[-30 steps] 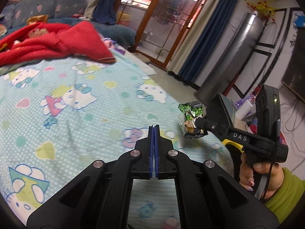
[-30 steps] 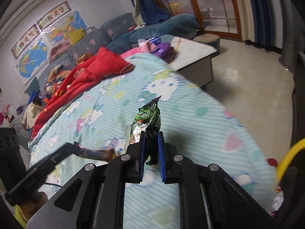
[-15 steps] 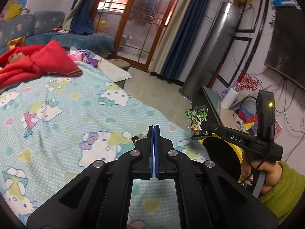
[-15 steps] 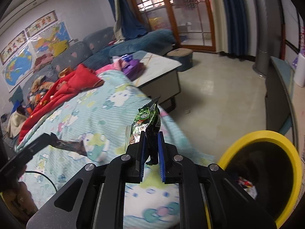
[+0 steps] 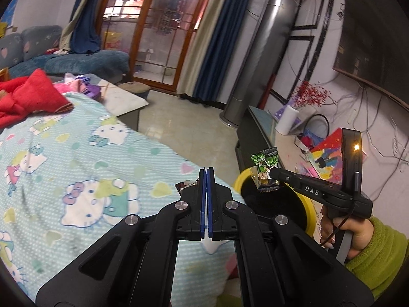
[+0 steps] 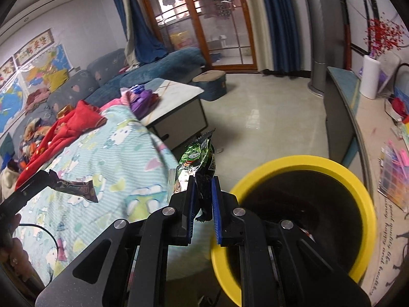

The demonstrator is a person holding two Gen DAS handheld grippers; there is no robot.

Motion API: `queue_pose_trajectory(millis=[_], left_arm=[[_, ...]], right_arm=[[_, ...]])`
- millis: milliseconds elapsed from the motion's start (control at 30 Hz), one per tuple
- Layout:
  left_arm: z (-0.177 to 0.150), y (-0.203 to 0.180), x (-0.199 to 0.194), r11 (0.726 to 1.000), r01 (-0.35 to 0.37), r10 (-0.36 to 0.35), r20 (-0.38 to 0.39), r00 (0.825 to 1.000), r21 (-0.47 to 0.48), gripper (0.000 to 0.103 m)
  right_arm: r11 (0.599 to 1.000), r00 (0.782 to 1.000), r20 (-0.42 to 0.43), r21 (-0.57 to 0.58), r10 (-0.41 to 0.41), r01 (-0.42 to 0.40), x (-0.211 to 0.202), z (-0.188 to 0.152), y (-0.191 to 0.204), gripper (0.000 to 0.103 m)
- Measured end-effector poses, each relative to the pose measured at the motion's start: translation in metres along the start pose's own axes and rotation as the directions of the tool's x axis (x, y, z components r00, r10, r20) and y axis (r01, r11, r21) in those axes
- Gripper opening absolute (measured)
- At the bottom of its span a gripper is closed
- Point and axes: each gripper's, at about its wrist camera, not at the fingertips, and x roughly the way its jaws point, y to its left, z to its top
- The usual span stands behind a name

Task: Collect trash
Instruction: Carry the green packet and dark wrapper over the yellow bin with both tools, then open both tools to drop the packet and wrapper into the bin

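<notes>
The green snack wrapper [image 6: 198, 162] stands upright, clamped in the right tool [image 6: 202, 204], just left of the yellow-rimmed bin [image 6: 301, 162] (mouth open upward). The left tool [image 5: 206, 179] pinches a dark wrapper [image 6: 76, 188] over the bed [image 5: 76, 158], farther off.

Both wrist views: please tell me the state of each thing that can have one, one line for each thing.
left gripper: shut on a dark wrapper.
dark wrapper: pinched at one end, hanging free above the bed.
right gripper: shut on a green snack packet.
green snack packet: held upright, crumpled, in the air beside the bin.
yellow-rimmed bin: open, no lid, dark inside.
red blanket: bunched up on the bed.
</notes>
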Motion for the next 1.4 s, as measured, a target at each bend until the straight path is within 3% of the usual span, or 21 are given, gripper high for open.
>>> queue_pose_trajectory(millis=[333,800,1067,1400], left_arm=[[0.002,-0.043,0.020,0.996,0.056,-0.055,-0.014,0.998,0.072,0.000],[-0.004,-0.099,0.058,0.979,0.119,-0.109,-0.069,0.992,0.168,0.000],[-0.010,-0.123,0.079,0.964,0.154,-0.133,-0.111,0.985,0.215,0.000],[-0.017,-0.147,0.109,0.950,0.179,-0.137,-0.173,0.975,0.254,0.000]], right_arm=[[0.995,0.996,0.036,0.050,-0.083,0.081,-0.028,-0.019,-0.041,0.012],[0.973,0.984,0.007,0.152,-0.179,0.176,-0.055,-0.059,-0.107,0.012],[0.968,0.975,0.007,0.127,-0.220,0.217,-0.059,-0.067,-0.115,0.012],[0.970,0.978,-0.012,0.126,-0.207,0.207,-0.053,-0.076,-0.120,0.015]])
